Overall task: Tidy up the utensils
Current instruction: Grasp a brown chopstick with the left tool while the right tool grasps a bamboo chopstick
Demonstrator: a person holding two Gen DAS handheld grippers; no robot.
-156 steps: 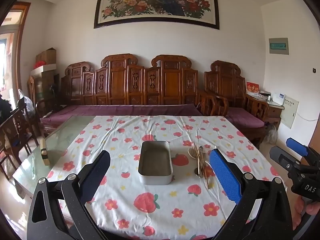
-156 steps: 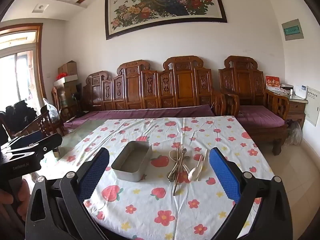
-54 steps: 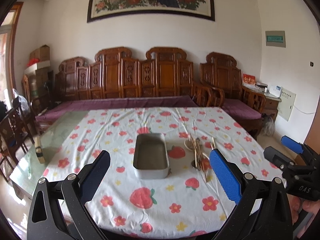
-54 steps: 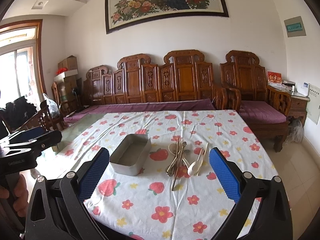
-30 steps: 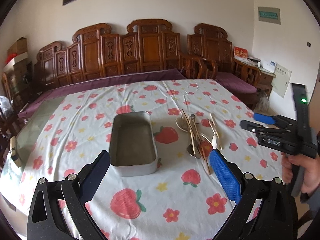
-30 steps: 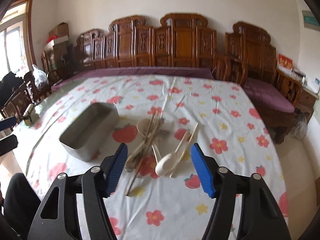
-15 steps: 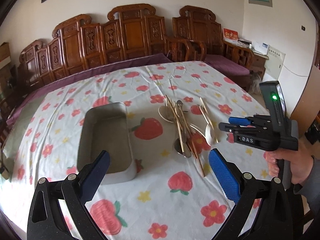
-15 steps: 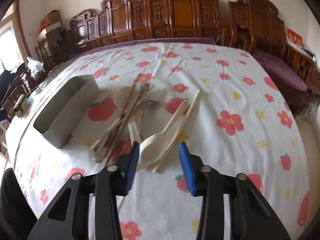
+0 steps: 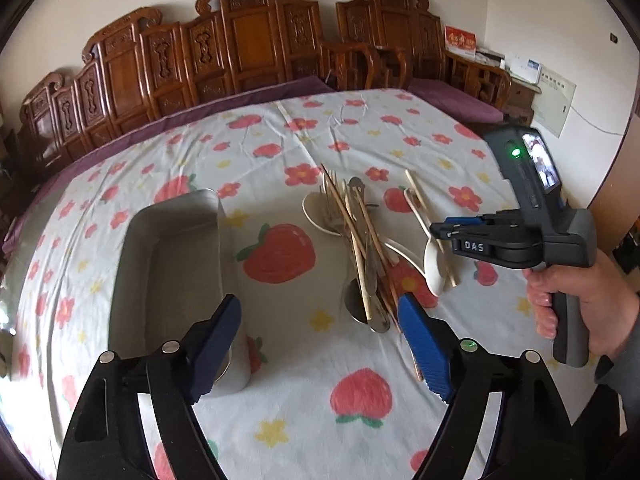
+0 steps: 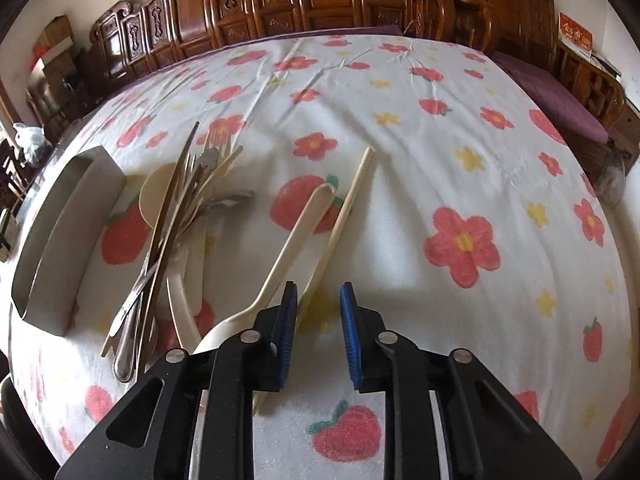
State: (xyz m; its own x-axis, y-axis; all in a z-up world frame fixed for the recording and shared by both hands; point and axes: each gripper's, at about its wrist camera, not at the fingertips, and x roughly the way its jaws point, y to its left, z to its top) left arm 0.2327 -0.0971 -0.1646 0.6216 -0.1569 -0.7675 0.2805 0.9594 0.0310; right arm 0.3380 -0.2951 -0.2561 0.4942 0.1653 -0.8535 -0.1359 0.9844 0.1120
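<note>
A pile of utensils point(image 9: 362, 248) (chopsticks, metal spoons, cream spoons, a fork) lies on the flowered tablecloth point(image 9: 280, 152). It also shows in the right wrist view point(image 10: 176, 216). A grey metal tin point(image 9: 172, 264) stands left of it, empty. My left gripper point(image 9: 320, 344) is open, low over the cloth between tin and pile. My right gripper point(image 10: 318, 320) is partly closed with a narrow gap, holding nothing, right over a single chopstick point(image 10: 340, 216); a cream spoon point(image 10: 280, 264) lies just left. In the left wrist view it point(image 9: 434, 232) hovers over that spoon.
Carved wooden benches point(image 9: 248, 48) line the table's far side. The table's right edge drops to the floor point(image 10: 628, 200). The person's hand point(image 9: 576, 304) holds the right gripper's handle.
Both grippers came down and forward to the table. My right gripper narrowed from wide open to a small gap over the chopstick. My left gripper closed partway.
</note>
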